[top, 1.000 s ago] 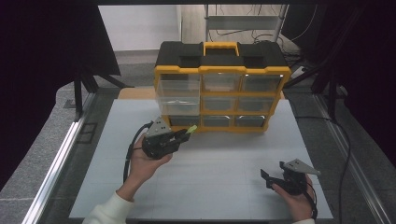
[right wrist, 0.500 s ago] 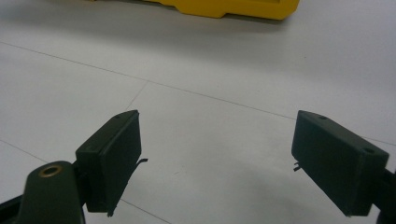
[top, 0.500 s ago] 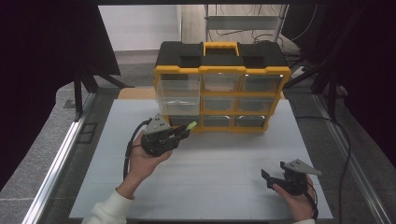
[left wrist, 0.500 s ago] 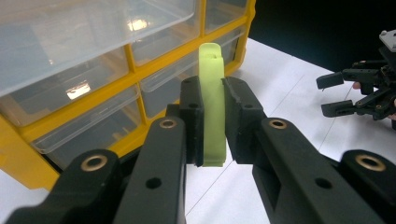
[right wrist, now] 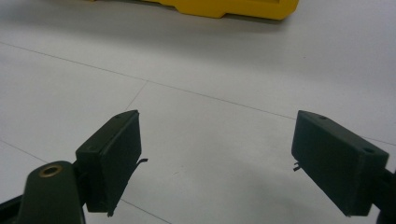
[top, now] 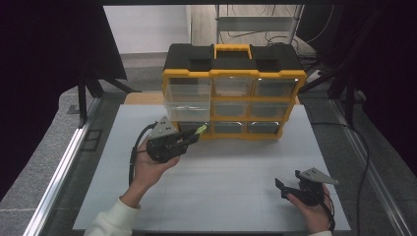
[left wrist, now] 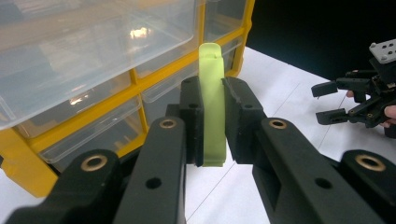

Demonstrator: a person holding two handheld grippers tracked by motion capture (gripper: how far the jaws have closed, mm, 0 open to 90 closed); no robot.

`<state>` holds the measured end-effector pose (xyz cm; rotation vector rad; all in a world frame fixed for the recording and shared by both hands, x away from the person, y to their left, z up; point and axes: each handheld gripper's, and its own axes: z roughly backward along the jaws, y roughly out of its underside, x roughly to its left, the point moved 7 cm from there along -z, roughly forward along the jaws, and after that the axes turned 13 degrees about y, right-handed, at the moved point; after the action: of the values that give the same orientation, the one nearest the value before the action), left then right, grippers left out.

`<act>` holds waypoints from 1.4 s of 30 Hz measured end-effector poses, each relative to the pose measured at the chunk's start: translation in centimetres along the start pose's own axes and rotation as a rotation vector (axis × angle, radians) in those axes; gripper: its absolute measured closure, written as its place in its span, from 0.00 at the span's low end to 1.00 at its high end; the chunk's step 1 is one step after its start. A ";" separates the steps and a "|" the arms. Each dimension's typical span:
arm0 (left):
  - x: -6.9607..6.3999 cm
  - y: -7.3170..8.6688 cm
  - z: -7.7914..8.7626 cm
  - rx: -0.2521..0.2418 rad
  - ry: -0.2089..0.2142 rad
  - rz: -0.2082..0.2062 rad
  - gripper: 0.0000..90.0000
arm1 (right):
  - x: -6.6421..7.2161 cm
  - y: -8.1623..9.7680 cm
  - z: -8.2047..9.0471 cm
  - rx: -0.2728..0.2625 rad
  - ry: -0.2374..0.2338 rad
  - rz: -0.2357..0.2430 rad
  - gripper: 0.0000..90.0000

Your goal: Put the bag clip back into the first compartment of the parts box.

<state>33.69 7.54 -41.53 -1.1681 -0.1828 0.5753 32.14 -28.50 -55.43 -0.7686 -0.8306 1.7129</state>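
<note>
Jaws of the left hand-held gripper (left wrist: 212,116) clamp a pale green strip (left wrist: 212,100), held upright just in front of the yellow drawer cabinet (top: 231,73), below its pulled-out clear drawer (top: 189,101). Well apart, the right hand-held gripper (top: 290,187) rests low on the white worktop (top: 236,162), jaws spread and empty.

Left gripper (top: 189,139) up off the desk, held in the left hand (top: 150,164), forearm in a white sleeve coming in from the bottom edge. Jaws pointing up and to the right in the high view, pinched tight on something thin. Cable looping off the back by the wrist. Right gripper (top: 287,186) low near the desk's front right corner, cradled in the right hand (top: 312,209). Jaws wide apart, nothing between them, aimed left.
</note>
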 end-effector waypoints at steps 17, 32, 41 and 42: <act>-0.3 -1.3 0.7 -0.039 0.027 -0.005 0.87 | -0.1 0.0 0.1 -0.001 0.002 -0.002 0.18; -0.6 -2.9 1.4 -0.060 0.038 -0.030 0.87 | 0.0 0.0 0.1 -0.001 0.001 -0.003 0.18; -0.8 -4.2 2.1 -0.083 0.039 -0.040 0.87 | 0.0 0.0 0.1 -0.001 0.001 -0.004 0.18; -0.8 -4.4 2.2 -0.084 0.040 -0.043 0.87 | 0.0 0.0 0.1 -0.001 0.000 -0.004 0.18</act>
<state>33.52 7.77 -36.59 -1.2536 -0.1987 0.5098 32.11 -28.54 -55.37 -0.7674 -0.8321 1.7090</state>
